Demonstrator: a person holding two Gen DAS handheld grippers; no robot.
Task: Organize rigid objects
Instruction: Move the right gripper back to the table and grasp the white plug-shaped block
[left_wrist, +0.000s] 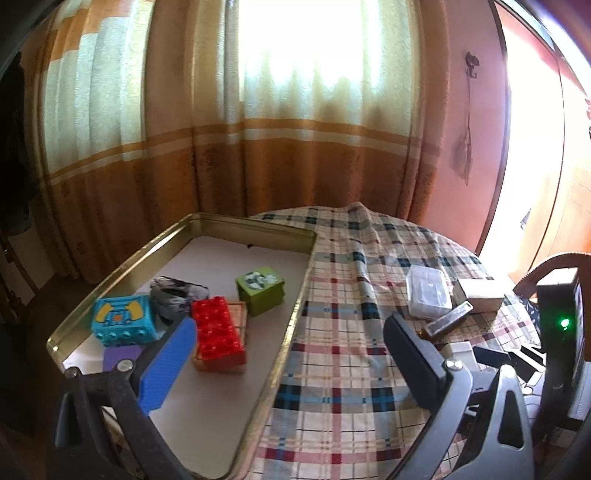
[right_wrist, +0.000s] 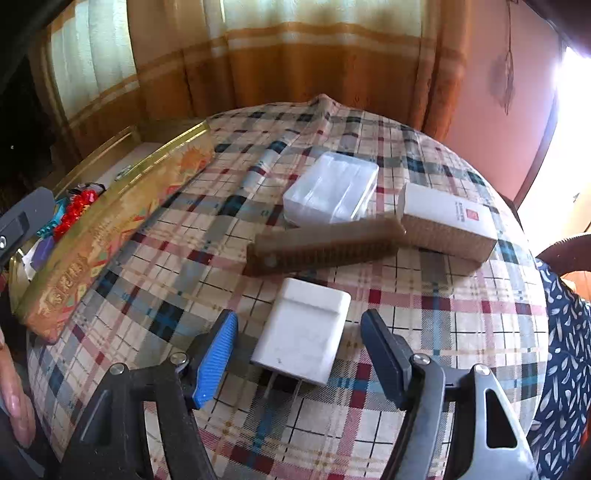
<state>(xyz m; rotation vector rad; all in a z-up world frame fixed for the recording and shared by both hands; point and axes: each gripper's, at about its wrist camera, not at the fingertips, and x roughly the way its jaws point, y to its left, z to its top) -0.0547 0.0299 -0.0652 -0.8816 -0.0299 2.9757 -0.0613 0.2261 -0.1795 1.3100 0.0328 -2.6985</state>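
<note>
A: Where is the white charger (right_wrist: 304, 332) found relative to the right hand-held gripper (right_wrist: 299, 354)?

B: It is seen lying flat on the checked cloth (right_wrist: 424, 321) of the tabletop, directly between the two fingers, with its prongs turned toward the camera. A narrow gap is left on each side, so the pads are not pressed on it; the jaws are parted and nothing is gripped.

A: And what is laid beyond it?

B: A brown comb (right_wrist: 325, 247) is placed just behind the charger, with a clear plastic box (right_wrist: 332, 192) and a white carton (right_wrist: 448, 221) farther back. The comb's right end is touching the carton.

A: How is the left hand-held gripper (left_wrist: 288, 354) held?

B: Its jaws are spread wide and nothing is carried between them. The blue-padded finger (left_wrist: 166, 365) is positioned over the gold tin tray (left_wrist: 291, 325), the other finger over the cloth, so the tray's right rim is straddled.

A: What is kept in the tray?

B: A red brick (left_wrist: 218, 332), a green cube (left_wrist: 260, 290), a blue block (left_wrist: 123, 319) and a grey crumpled item (left_wrist: 175, 299) are gathered there, the red brick just beside the blue pad.
</note>
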